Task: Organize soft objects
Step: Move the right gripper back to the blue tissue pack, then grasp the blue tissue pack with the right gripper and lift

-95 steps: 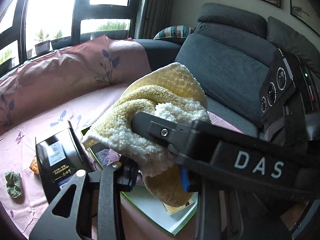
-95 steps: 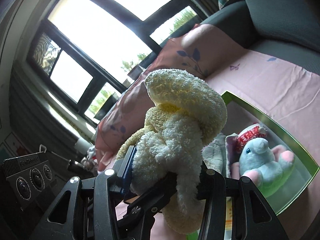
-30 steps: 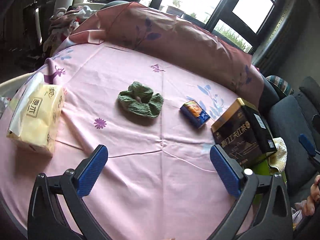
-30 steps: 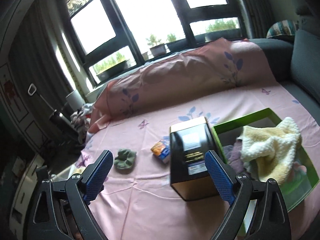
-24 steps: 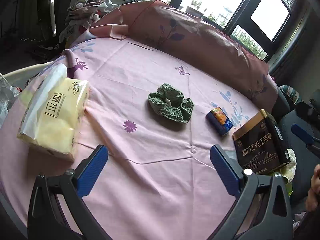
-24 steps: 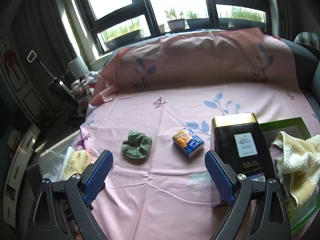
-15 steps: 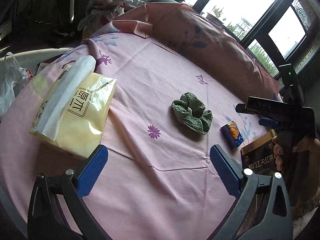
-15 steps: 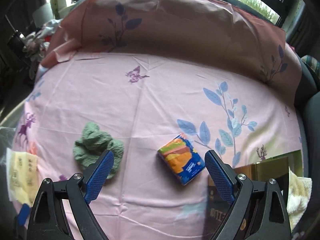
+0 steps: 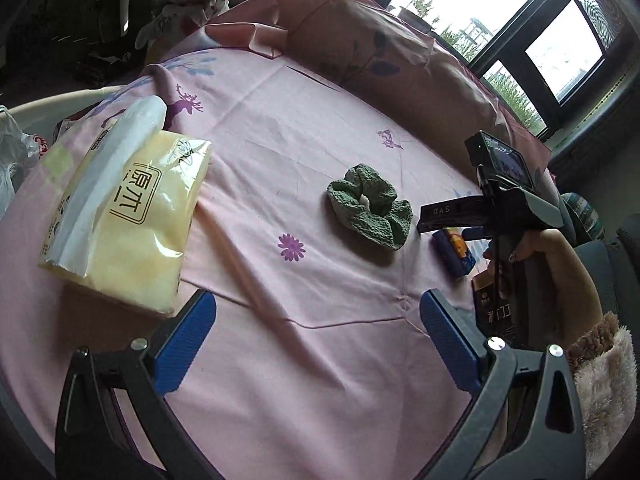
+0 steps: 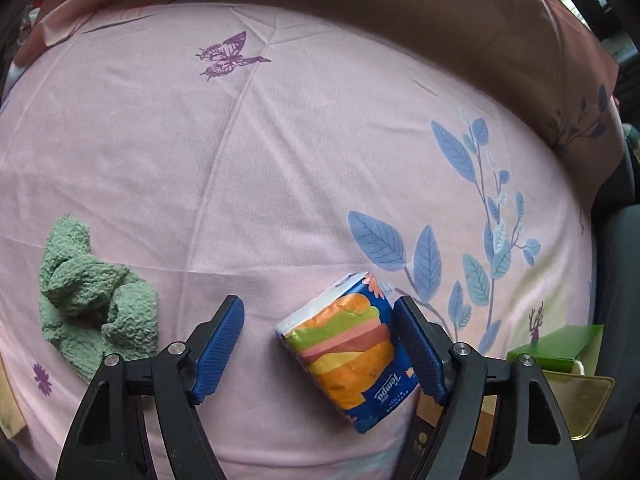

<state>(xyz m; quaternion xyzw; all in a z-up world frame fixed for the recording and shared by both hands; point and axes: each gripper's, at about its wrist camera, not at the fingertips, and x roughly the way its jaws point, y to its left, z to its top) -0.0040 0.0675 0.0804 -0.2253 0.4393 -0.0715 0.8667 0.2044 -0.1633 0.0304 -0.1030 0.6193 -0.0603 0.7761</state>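
- Now the right gripper is angled steeply down over the small tissue pack on the pink cloth; its jaws have just been closing, the pack sits between them, one pad against its right edge, the other not yet on it
- Step in hand, by my reading: picking up the pack
- Left gripper hovers, jaws wide apart, nothing between
- Green scrunchie lies just beside the pack; large tissue bag well apart
- Green box at the cloth's right edge
- Next: finish the squeeze squarely, then lift
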